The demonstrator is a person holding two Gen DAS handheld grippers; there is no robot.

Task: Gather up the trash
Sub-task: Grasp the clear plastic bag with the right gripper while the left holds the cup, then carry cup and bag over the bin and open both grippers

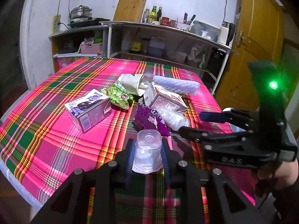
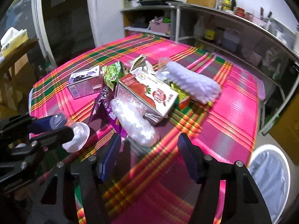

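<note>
My left gripper (image 1: 148,155) clenches the light, crushable clear plastic cup (image 1: 147,150) by its sides; my right gripper (image 2: 149,157) hangs released above the bench (image 2: 233,112).

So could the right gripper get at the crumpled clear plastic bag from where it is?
Probably yes: the right gripper is open and empty, and the crumpled clear plastic bag lies just ahead with nothing between.

Trash heap mid-table (image 1: 46,127): carton (image 1: 87,110) on the left, foam sleeve (image 1: 177,85) at the back, cup (image 1: 147,151) in front, bin (image 2: 269,183) off the table's right edge.
</note>
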